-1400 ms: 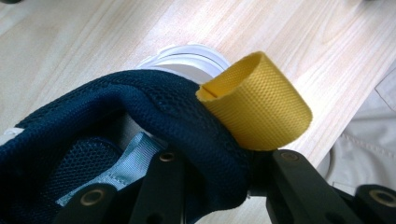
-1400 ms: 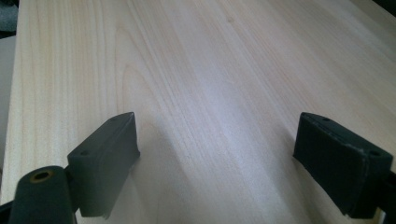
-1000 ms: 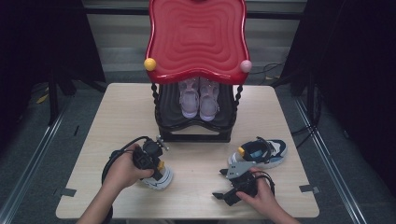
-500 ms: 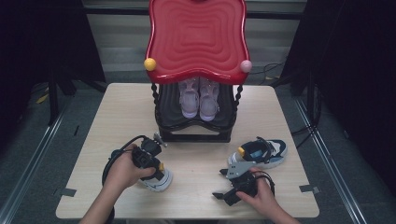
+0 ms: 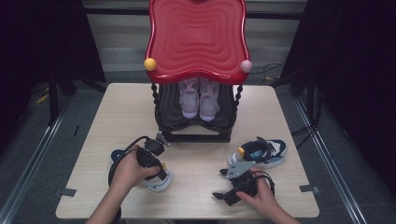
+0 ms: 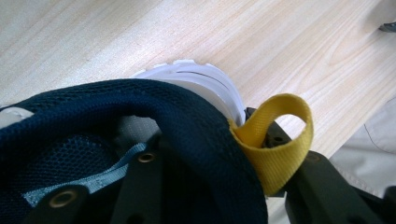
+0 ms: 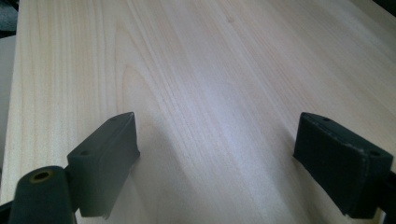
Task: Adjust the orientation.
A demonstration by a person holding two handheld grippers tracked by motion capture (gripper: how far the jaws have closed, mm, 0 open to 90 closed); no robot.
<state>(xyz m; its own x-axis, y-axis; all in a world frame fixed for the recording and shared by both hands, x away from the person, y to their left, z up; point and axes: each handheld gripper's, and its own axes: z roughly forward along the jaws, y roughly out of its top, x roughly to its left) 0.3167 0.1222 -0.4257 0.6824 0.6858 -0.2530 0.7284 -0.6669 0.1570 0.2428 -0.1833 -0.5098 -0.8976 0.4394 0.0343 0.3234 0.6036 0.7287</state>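
Jaws of the left gripper (image 6: 210,186) straddle the padded collar of the navy sneaker (image 5: 156,179), one inside, one behind its yellow heel loop (image 6: 275,140), having just eased slightly apart, at seven o'clock from the red shoe rack (image 5: 196,42), while the right gripper (image 7: 229,158) gapes wide over the bare table (image 5: 116,112).

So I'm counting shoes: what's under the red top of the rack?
A pale pink pair of shoes on the black shelf, toes forward. Their heels and the shelf's back are covered by the red top.
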